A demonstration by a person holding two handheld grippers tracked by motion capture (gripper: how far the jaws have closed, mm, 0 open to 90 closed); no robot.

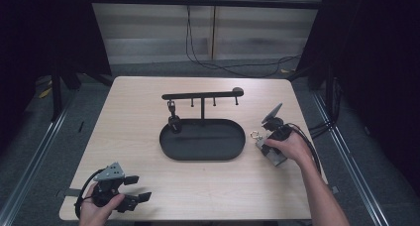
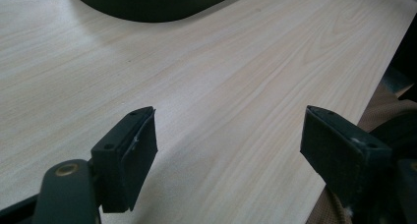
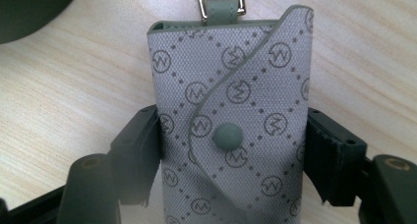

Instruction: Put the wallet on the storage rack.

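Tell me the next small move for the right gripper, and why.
Probably lift. The right gripper has its jaws against both sides of the grey key pouch, which lies flat on the table; the hook stand has free hooks.

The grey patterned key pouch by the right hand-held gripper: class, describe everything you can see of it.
The grey patterned key pouch looks like woven fabric printed with circled monograms and dots, edged in smooth grey-green trim. A curved flap crosses its front, fastened by a round grey-green snap. A gold-coloured metal clasp on a short strap sits at its far end. It lies flat on the light wooden table, right of the black oval tray. The right hand-held gripper clamps both its long sides.
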